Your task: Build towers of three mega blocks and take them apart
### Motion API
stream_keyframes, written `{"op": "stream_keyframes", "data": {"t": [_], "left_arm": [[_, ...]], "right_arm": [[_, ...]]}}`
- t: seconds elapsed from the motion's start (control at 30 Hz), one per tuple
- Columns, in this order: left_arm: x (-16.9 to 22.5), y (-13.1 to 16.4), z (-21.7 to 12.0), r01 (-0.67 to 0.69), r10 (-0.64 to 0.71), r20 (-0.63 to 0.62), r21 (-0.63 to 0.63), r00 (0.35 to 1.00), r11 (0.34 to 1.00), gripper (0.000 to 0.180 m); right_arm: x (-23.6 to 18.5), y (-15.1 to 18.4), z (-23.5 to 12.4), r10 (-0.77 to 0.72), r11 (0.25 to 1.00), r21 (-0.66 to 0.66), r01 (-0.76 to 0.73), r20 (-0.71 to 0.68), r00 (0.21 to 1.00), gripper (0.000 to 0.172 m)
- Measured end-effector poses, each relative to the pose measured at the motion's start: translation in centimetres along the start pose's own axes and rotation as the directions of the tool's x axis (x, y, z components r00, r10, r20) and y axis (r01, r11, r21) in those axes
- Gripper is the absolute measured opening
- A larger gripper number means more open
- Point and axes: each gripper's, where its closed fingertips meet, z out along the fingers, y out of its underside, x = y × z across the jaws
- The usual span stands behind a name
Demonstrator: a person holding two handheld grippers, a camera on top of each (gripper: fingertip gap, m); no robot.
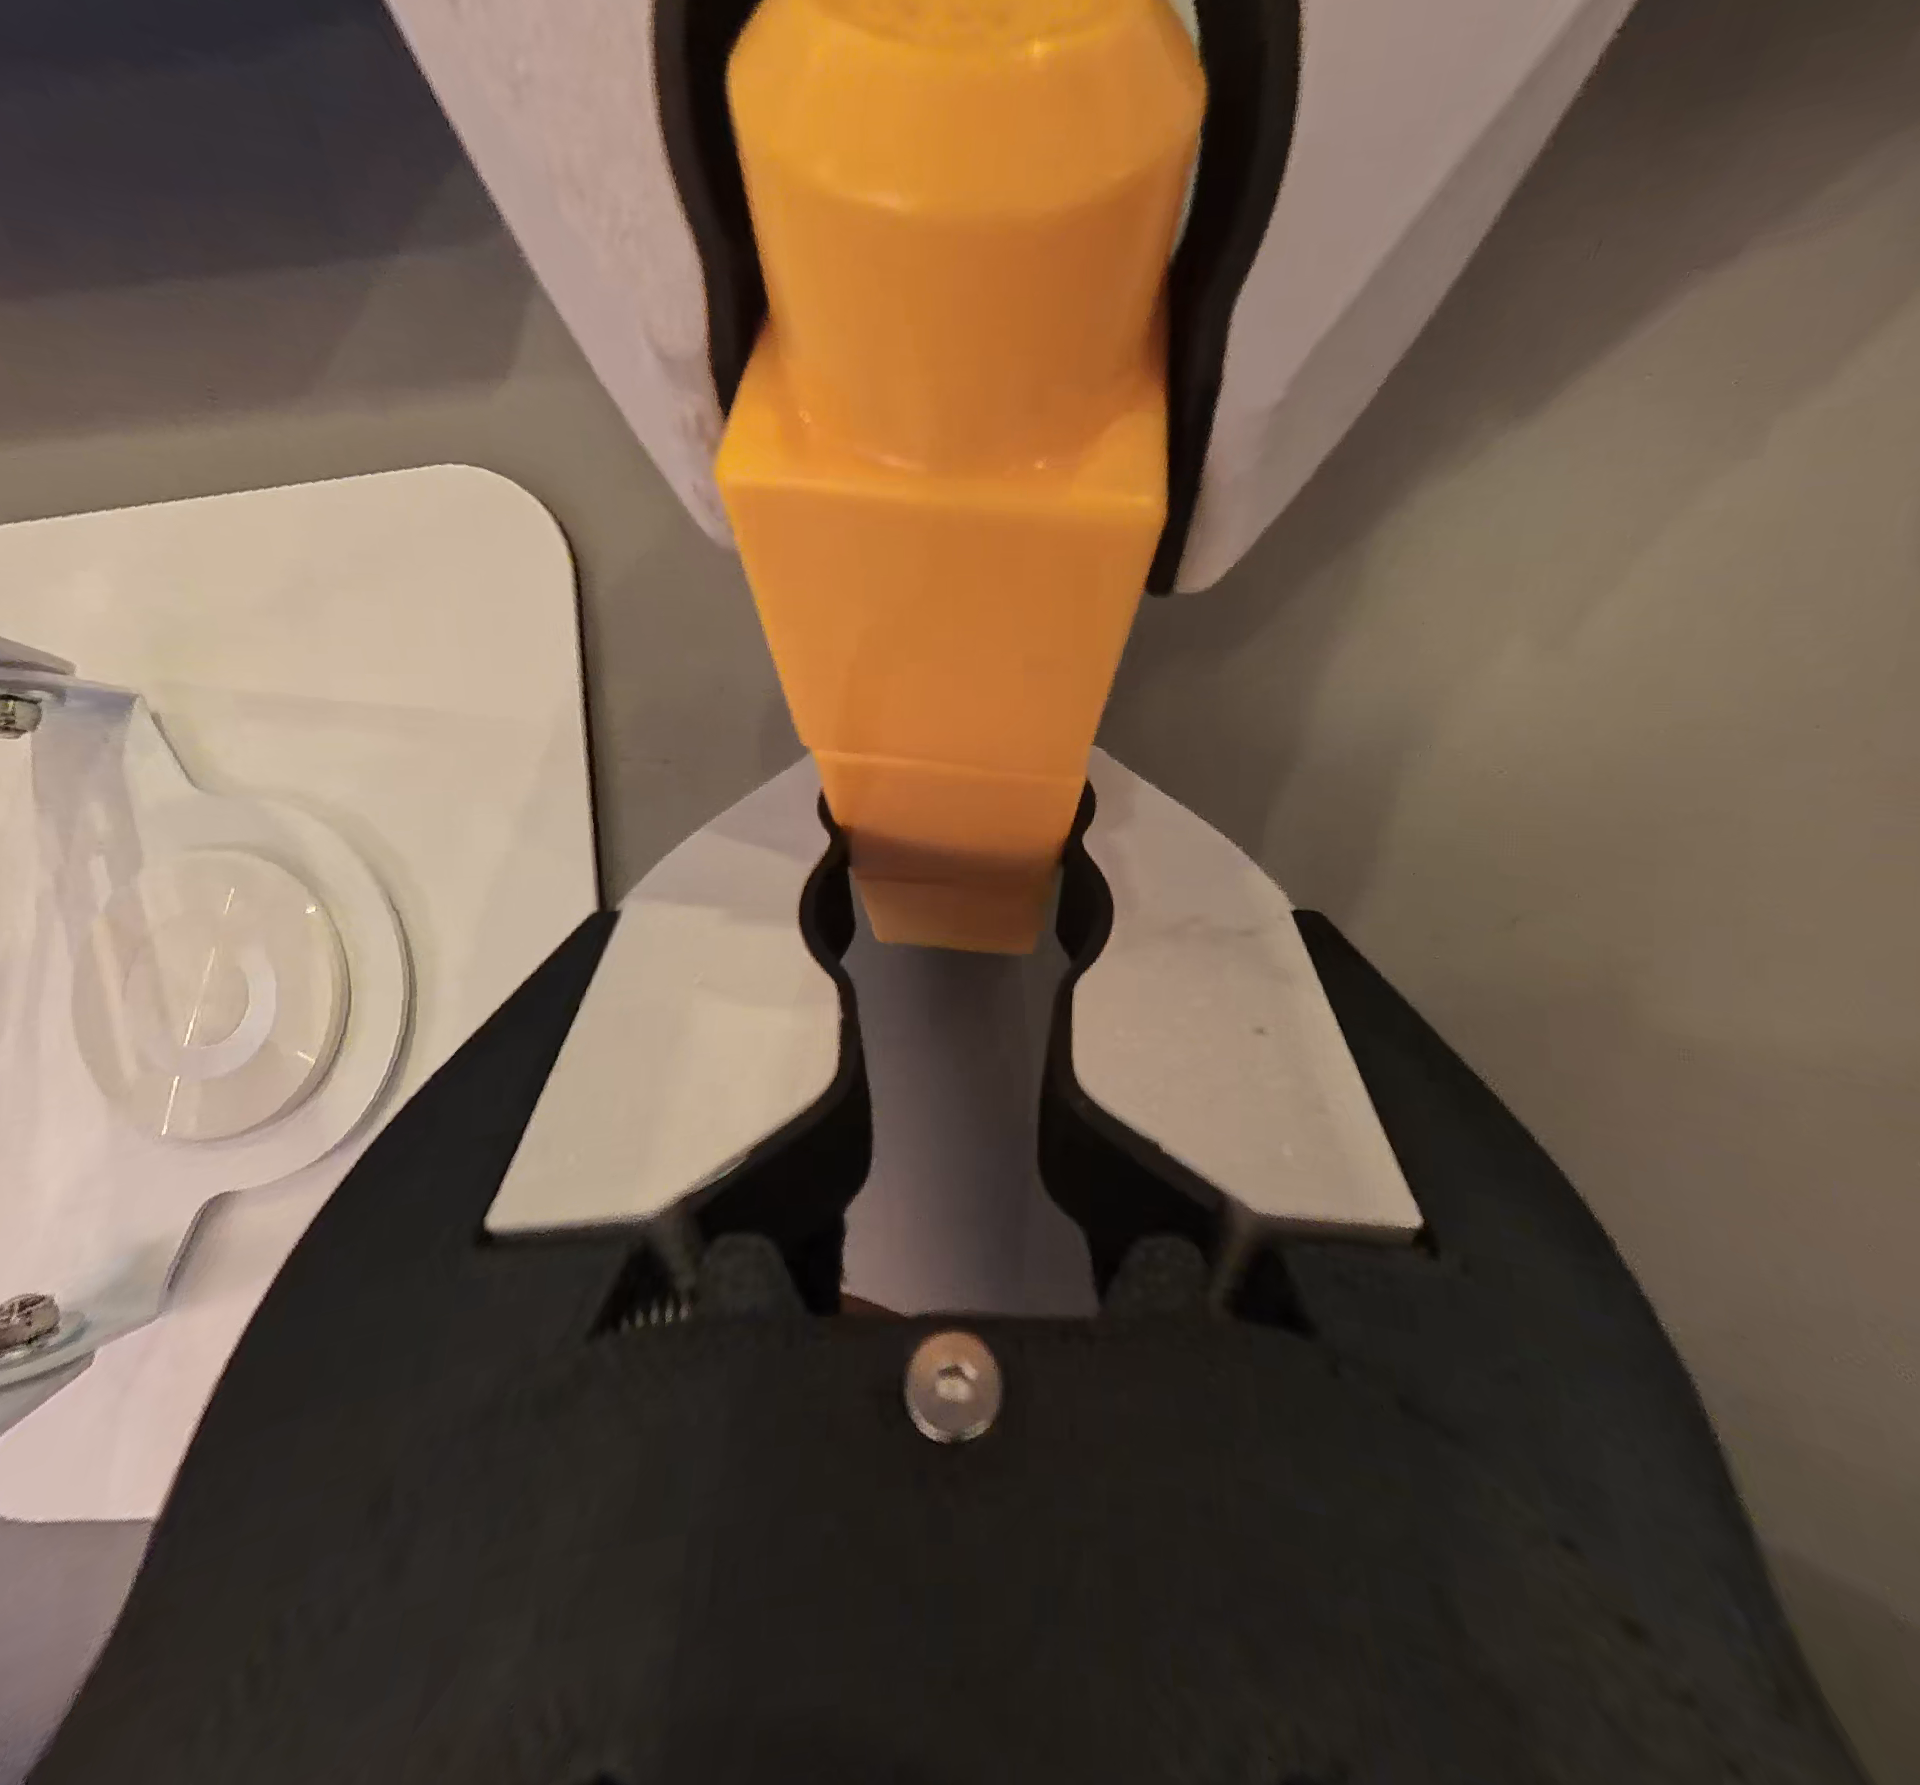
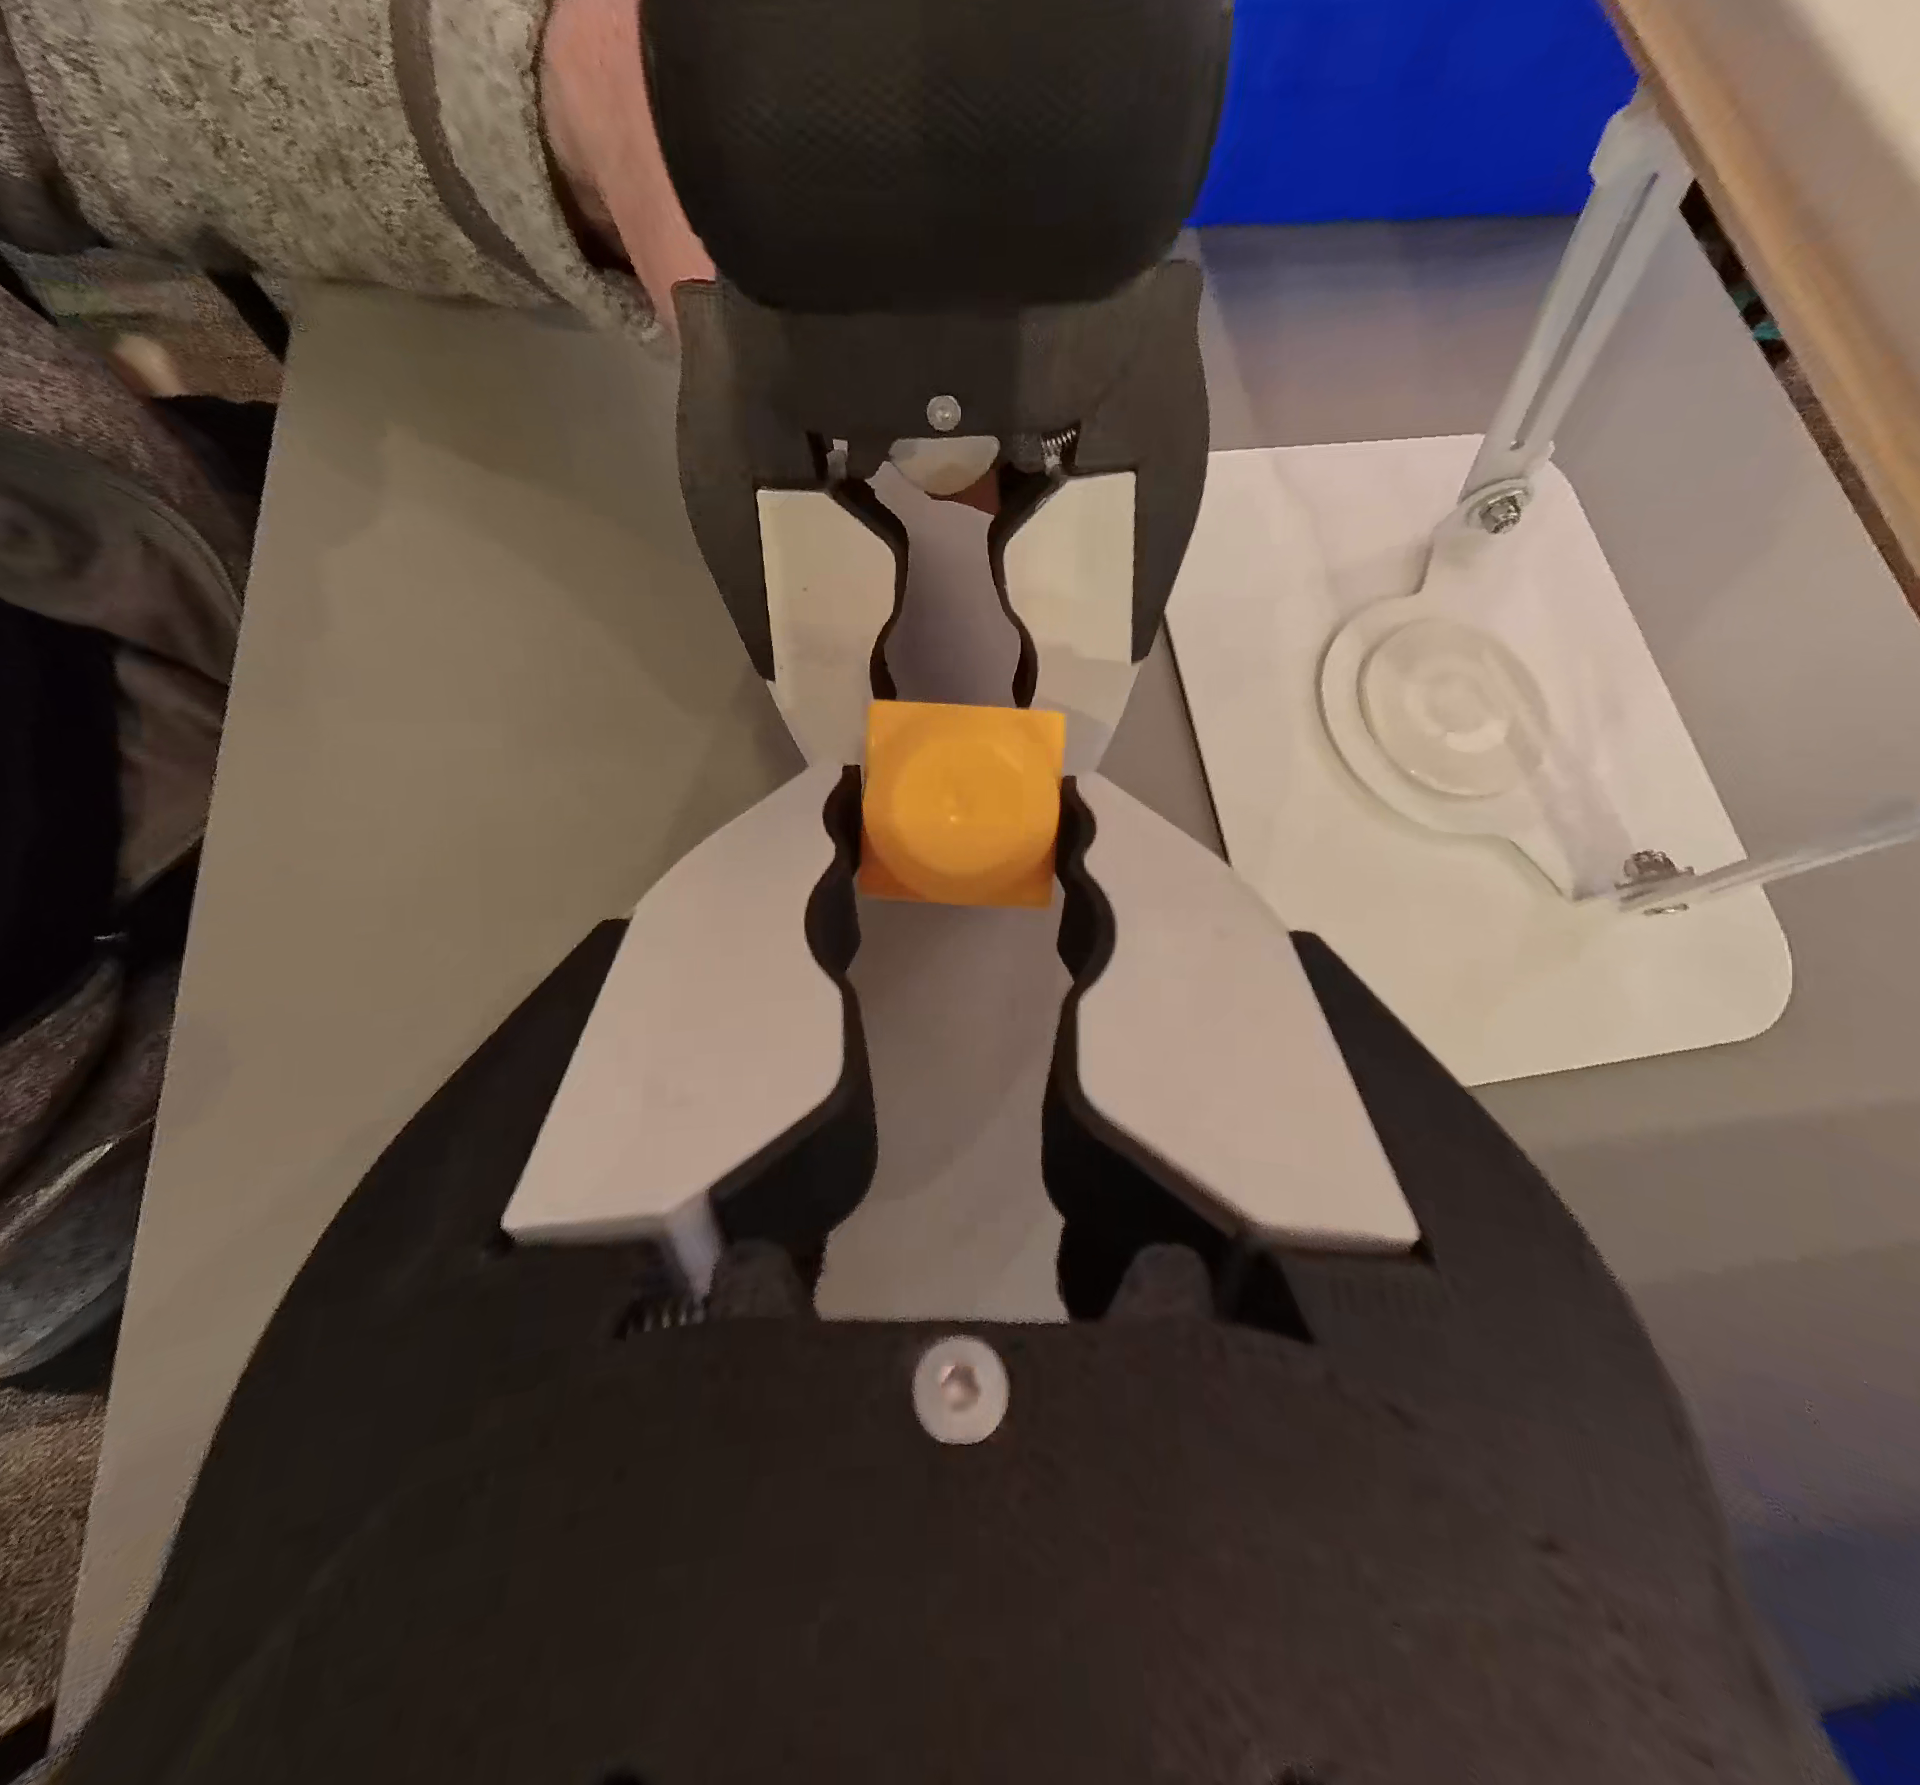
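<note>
- Orange plastic is filling the middle of both views: an orange block tower (image 1: 961,447), at least two mega blocks joined, is hanging in the air over the grey tabletop (image 1: 1558,800), well in from its edges.
- Left gripper (image 1: 954,888) is pinching the tower's base end, its jaws part-open and pressing on both sides of the lowest block.
- Right gripper (image 2: 961,826) is gripping the stud end (image 2: 961,816) the same way, jaws closed onto orange.
- Holding both ends like this looks like a set-up for pulling the blocks apart, or pressing them together; I cannot tell which.
- A blue bin (image 2: 1403,62) is sitting near the tabletop's far edge; its contents are hidden.
- A white base plate (image 2: 1558,800) carrying a clear stand is lying alongside.
</note>
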Motion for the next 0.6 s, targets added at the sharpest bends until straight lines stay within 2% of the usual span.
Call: {"op": "stream_keyframes", "data": {"t": [0.13,0.2,0.27,0.33,0.4,0.5,0.6], "left_arm": [[-0.3,-0.1,-0.6,0.000,0.000,0.015,0.017,1.000,1.000,0.036],[-0.5,1.0,-0.5,-0.018,0.020,0.034,-0.054,0.999,0.998,0.036],[-0.3,0.8,-0.6,-0.001,0.001,0.008,-0.018,1.000,1.000,0.036],[-1.0,1.1,-0.9,0.000,0.001,0.043,-0.028,0.999,1.000,0.036],[-0.9,0.4,-1.3,0.012,-0.013,0.030,0.020,0.999,1.000,0.036],[-1.3,-0.1,-2.0,0.009,-0.013,0.068,0.053,0.998,0.999,0.036],[-1.4,-0.2,-2.3,0.019,-0.024,0.070,0.070,0.997,0.997,0.036]], "right_arm": [[0.3,-0.4,-0.4,0.036,0.997,0.065,-0.036,-0.003,0.999,0.036],[0.2,-1.0,-1.1,0.022,0.994,0.111,-0.023,0.005,1.000,0.036],[0.2,-1.9,-2.6,0.006,0.986,0.168,-0.007,0.003,1.000,0.036],[0.8,-2.0,-3.7,-0.002,0.985,0.172,0.010,-0.046,0.999,0.036],[1.1,-2.0,-4.8,0.018,0.981,0.195,-0.004,-0.069,0.997,0.037],[2.7,-2.1,-8.1,0.076,0.970,0.241,-0.034,-0.164,0.984,0.036],[5.6,-1.4,-14.0,0.161,0.961,0.266,-0.073,-0.328,0.931,0.036]]}}
